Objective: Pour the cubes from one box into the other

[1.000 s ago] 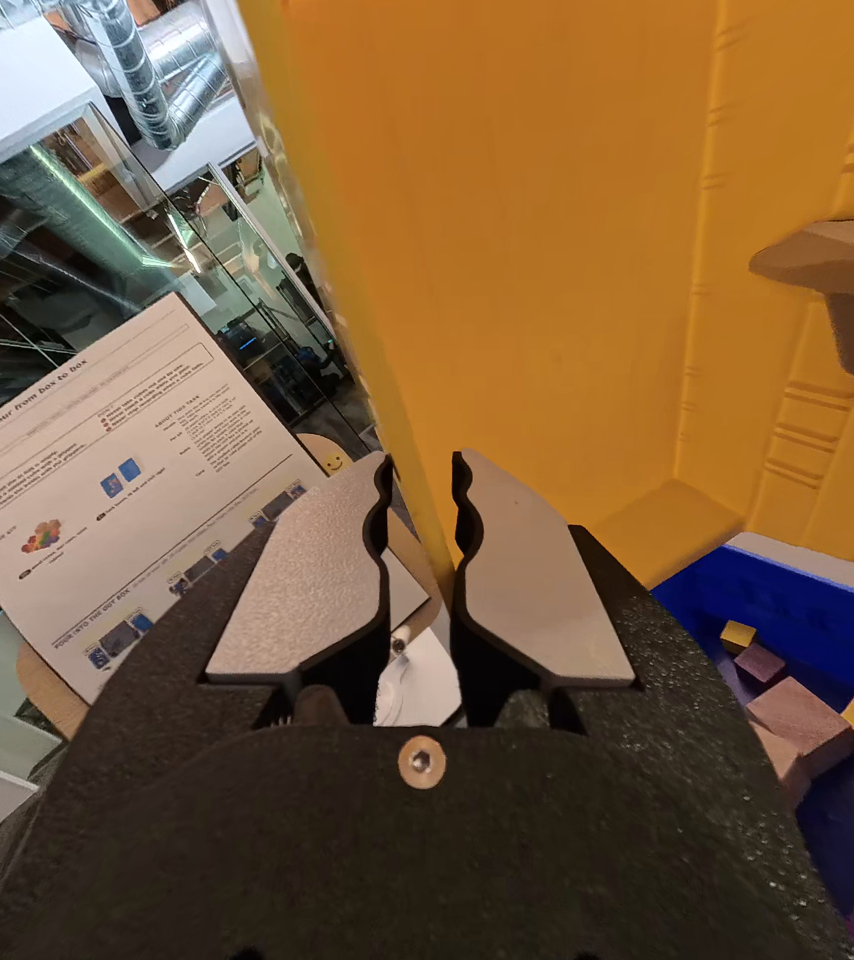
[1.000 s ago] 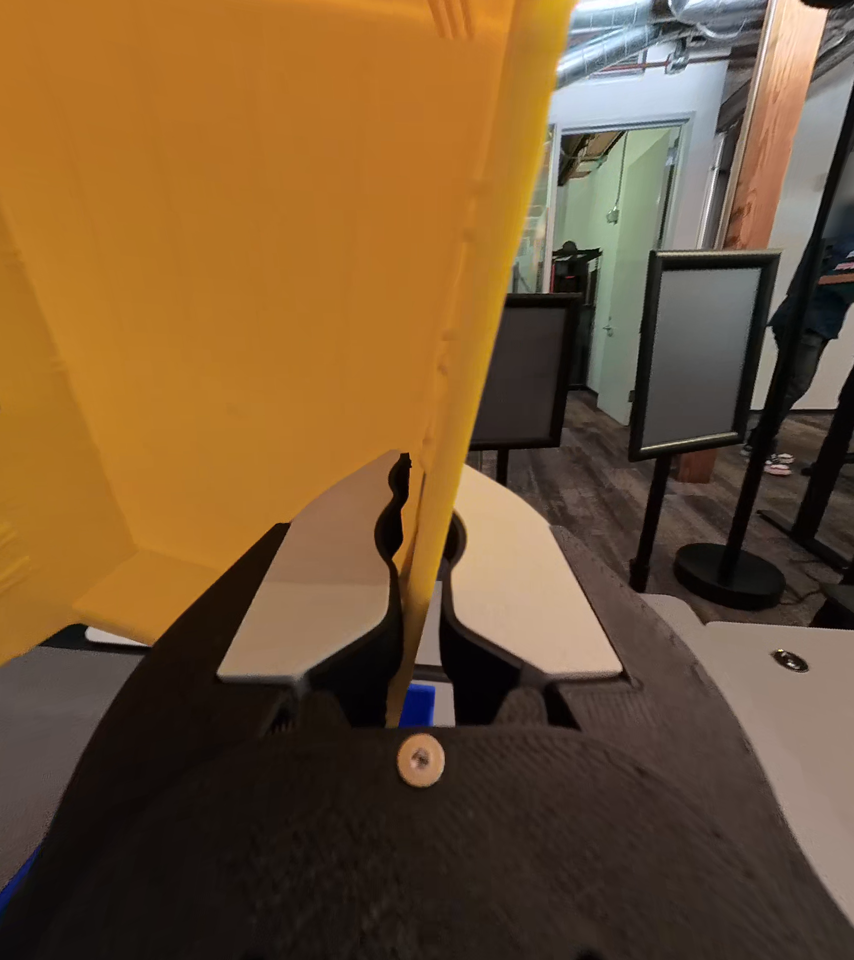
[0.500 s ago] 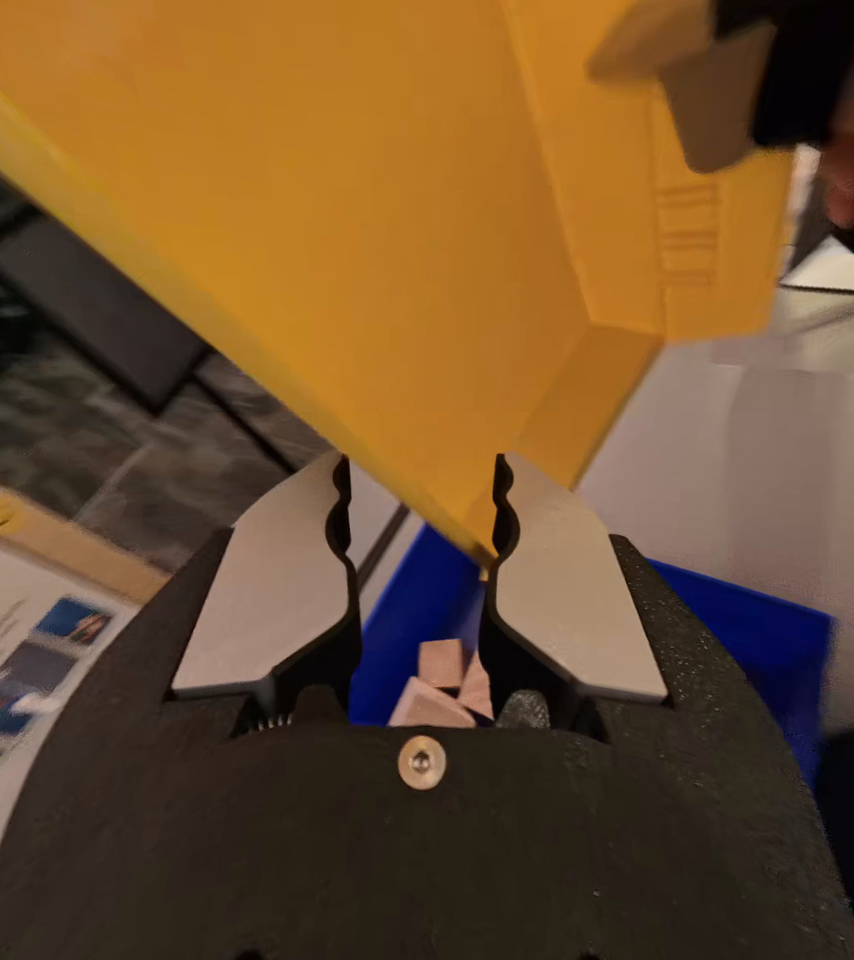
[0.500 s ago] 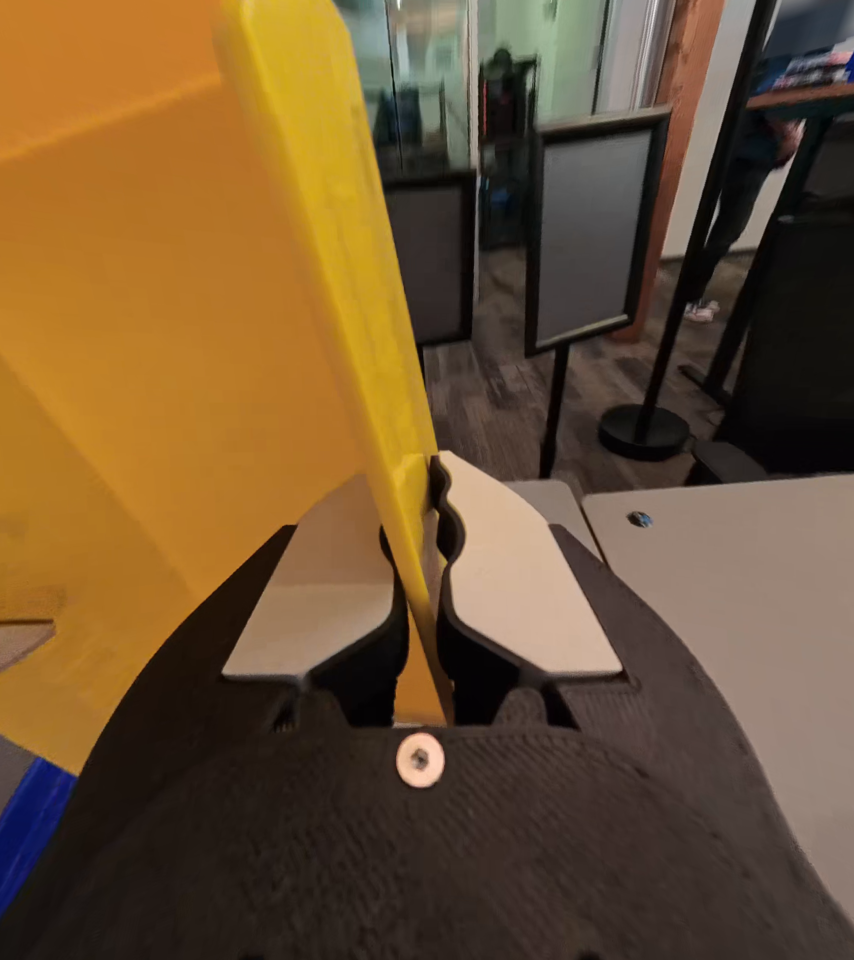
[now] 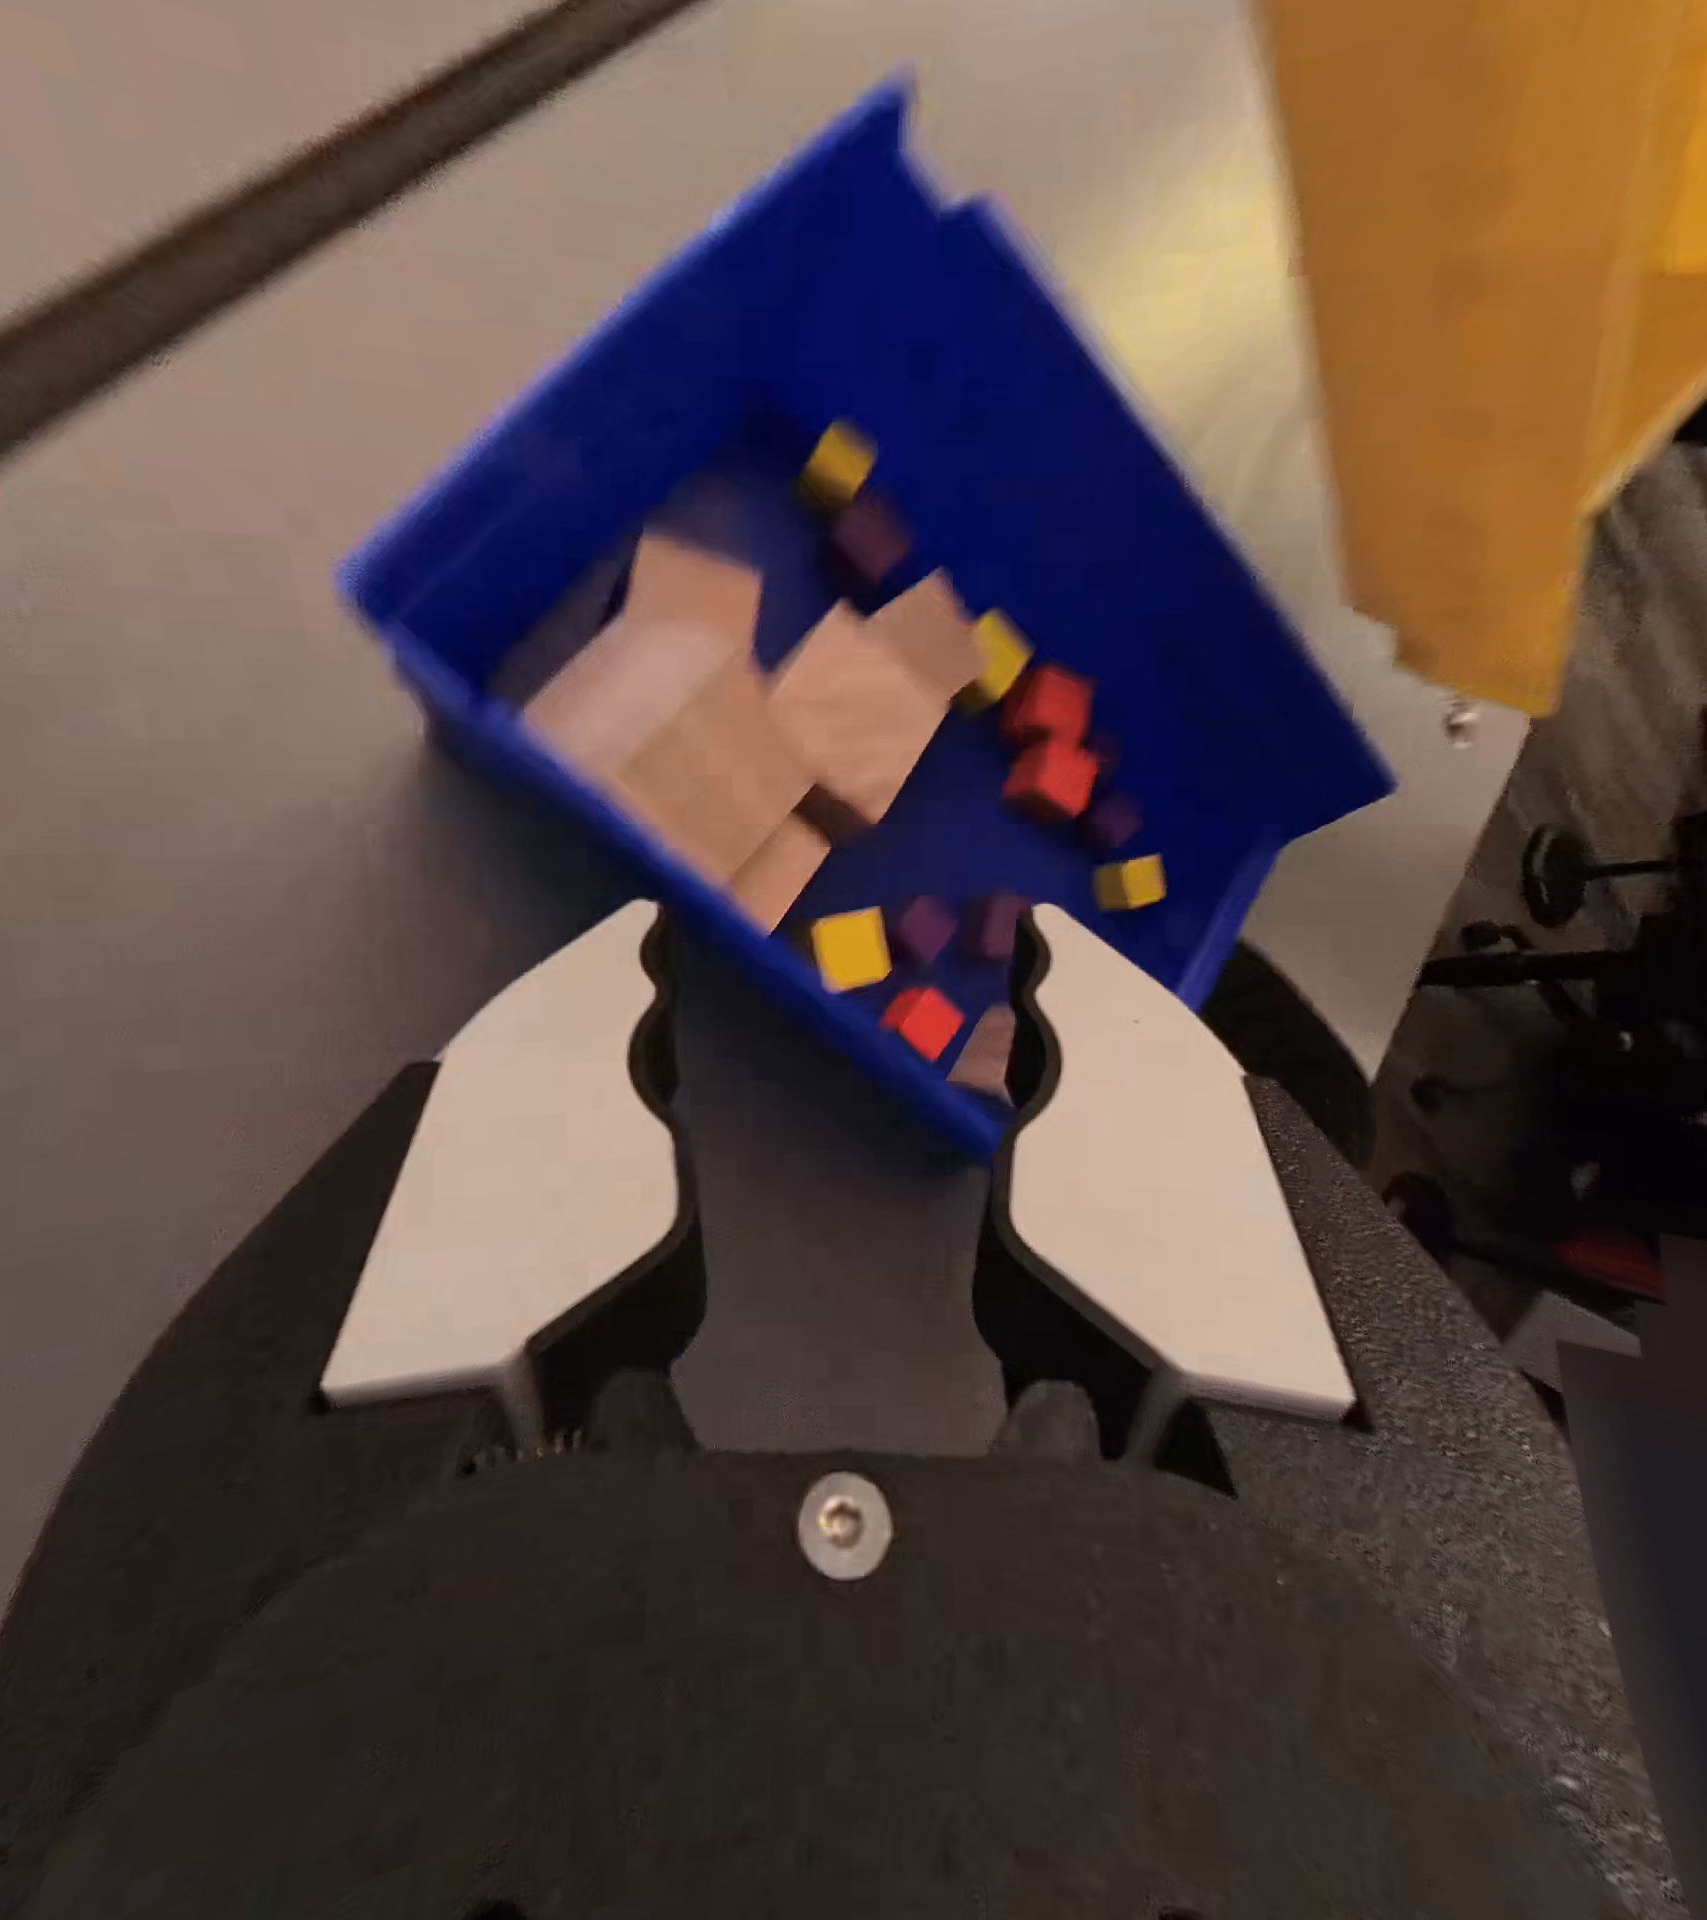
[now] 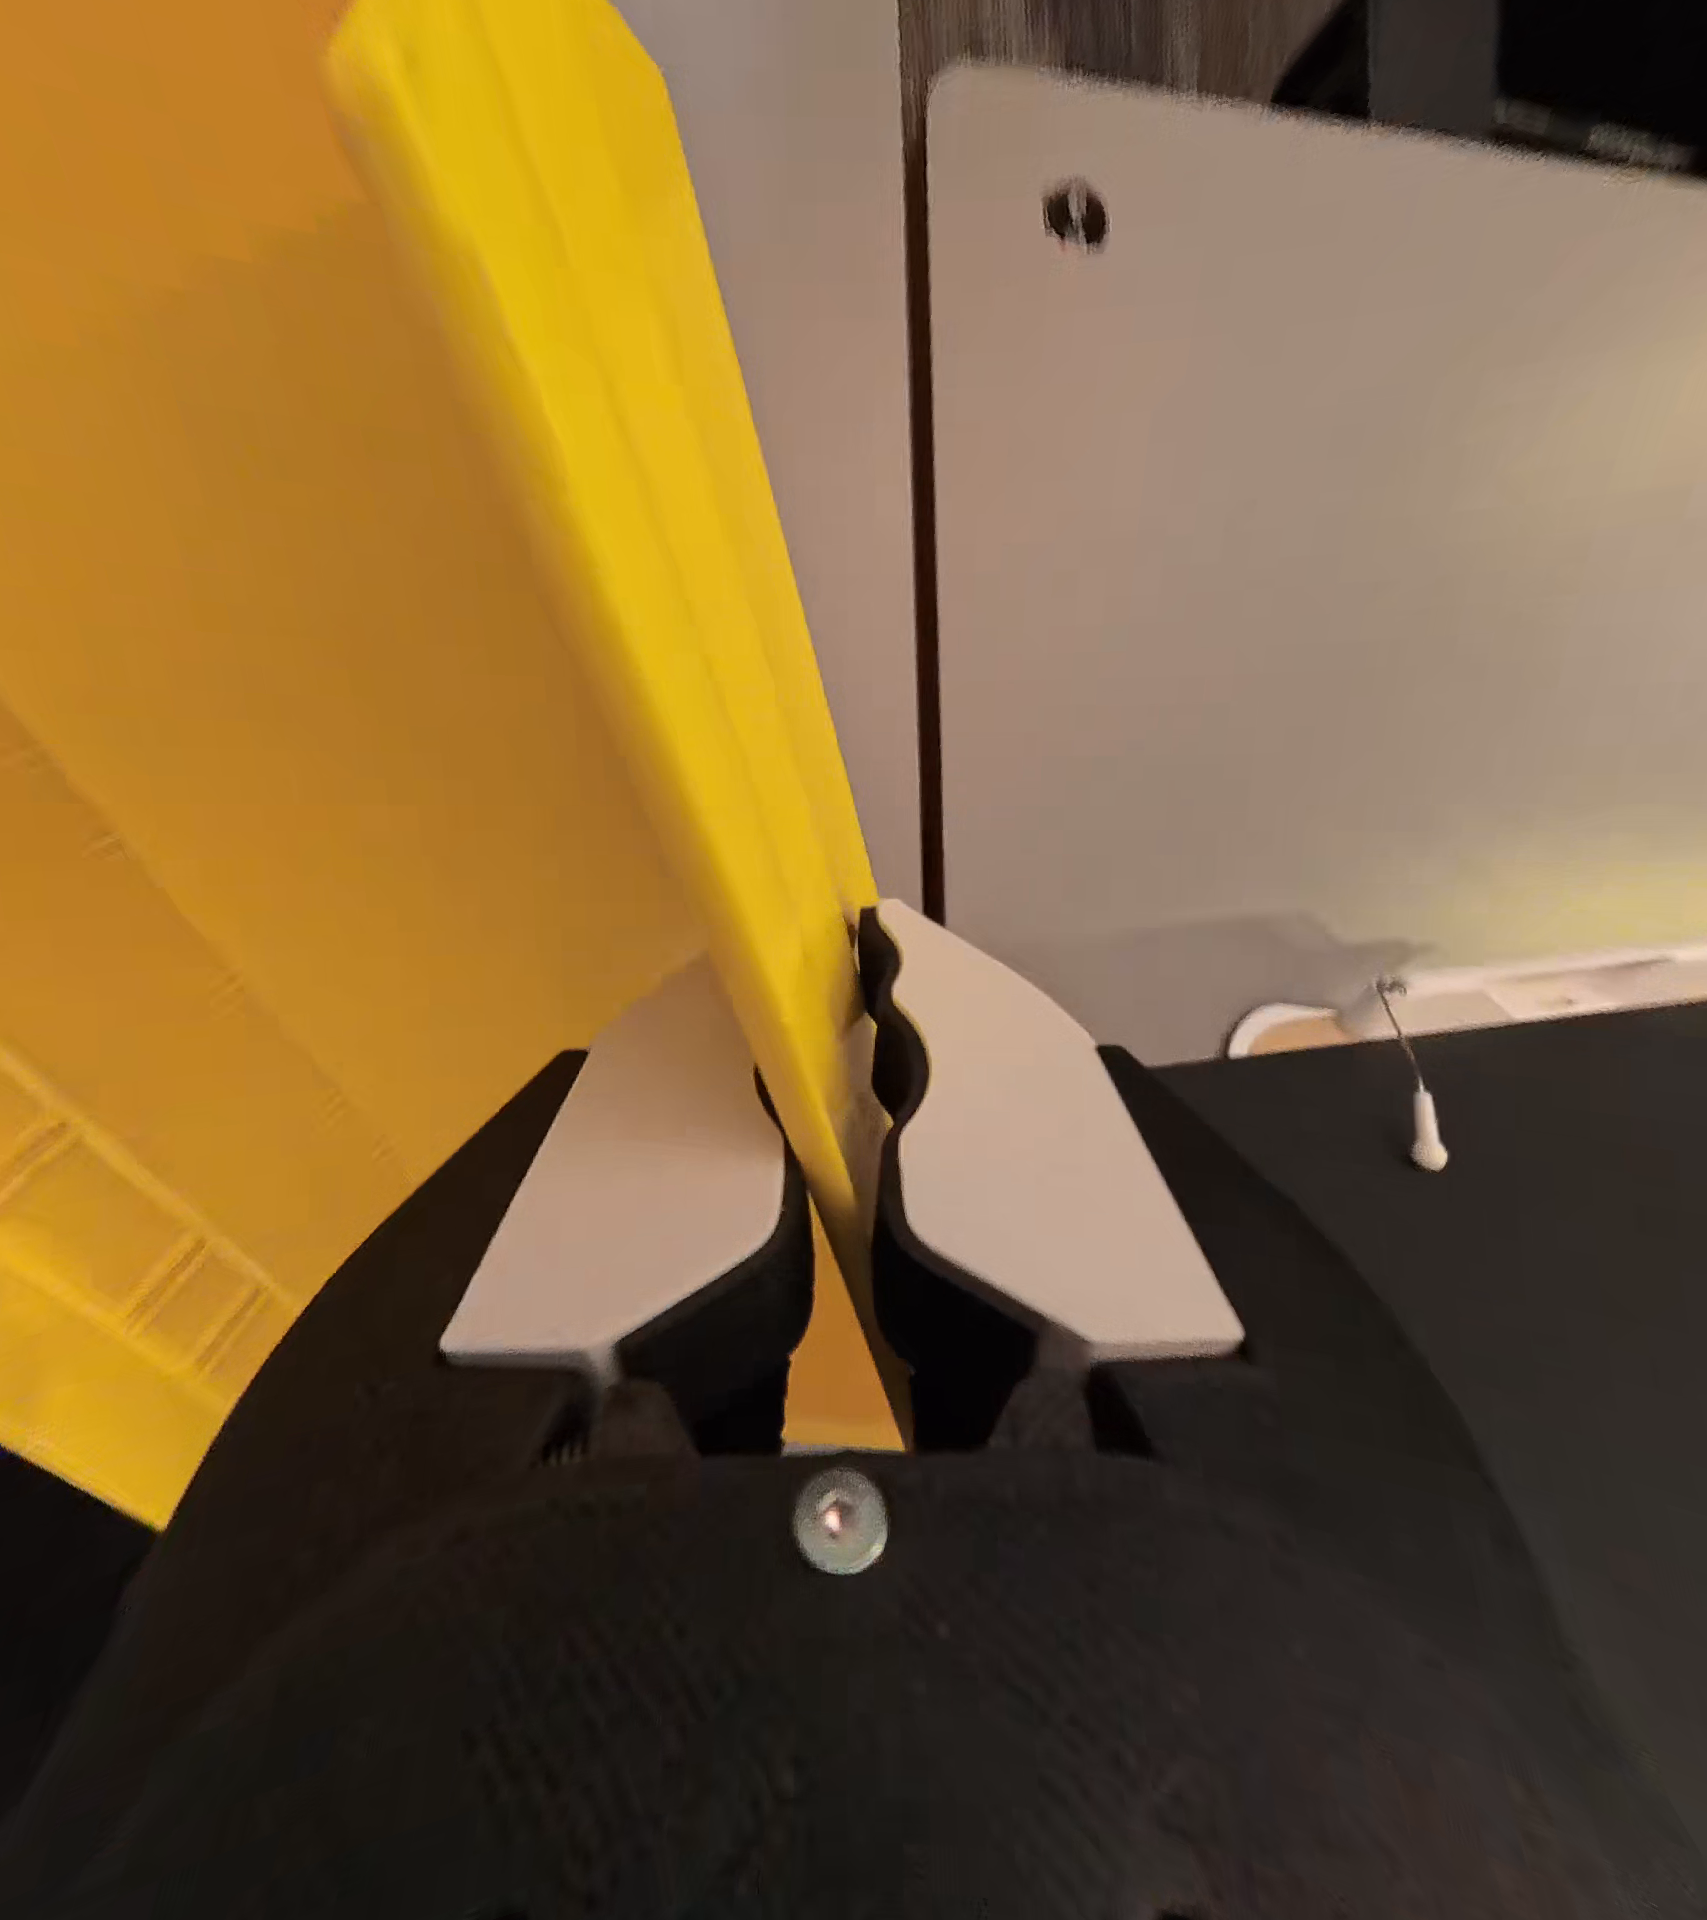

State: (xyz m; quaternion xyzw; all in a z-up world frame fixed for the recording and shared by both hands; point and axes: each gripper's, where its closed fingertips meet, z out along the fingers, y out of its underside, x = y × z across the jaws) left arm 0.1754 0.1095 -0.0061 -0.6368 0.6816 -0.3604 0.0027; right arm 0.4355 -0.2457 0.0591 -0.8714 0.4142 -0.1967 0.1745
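A blue box [image 5: 1088,436] stands on the grey table and holds several cubes: large tan wooden ones [image 5: 724,717] and small yellow, red and purple ones. My left gripper [image 5: 838,935] is open and empty, just above the box's near rim. The yellow box [image 6: 257,675] hangs in the air, tilted, and my right gripper [image 6: 854,935] is shut on its side wall. The yellow box also shows at the upper right of the left wrist view [image 5: 1514,312]. No cubes show inside it from these views.
The grey table [image 5: 101,779] lies left of the blue box, with a dark seam [image 5: 236,218] across its far part. A white panel [image 6: 1348,520] lies beyond the right gripper. Dark stands and floor [image 5: 1607,935] lie past the table's right edge.
My left gripper has let go of the yellow box, opened wide and swung down over the blue box. The right gripper has tipped down with the yellow box still in its grip.
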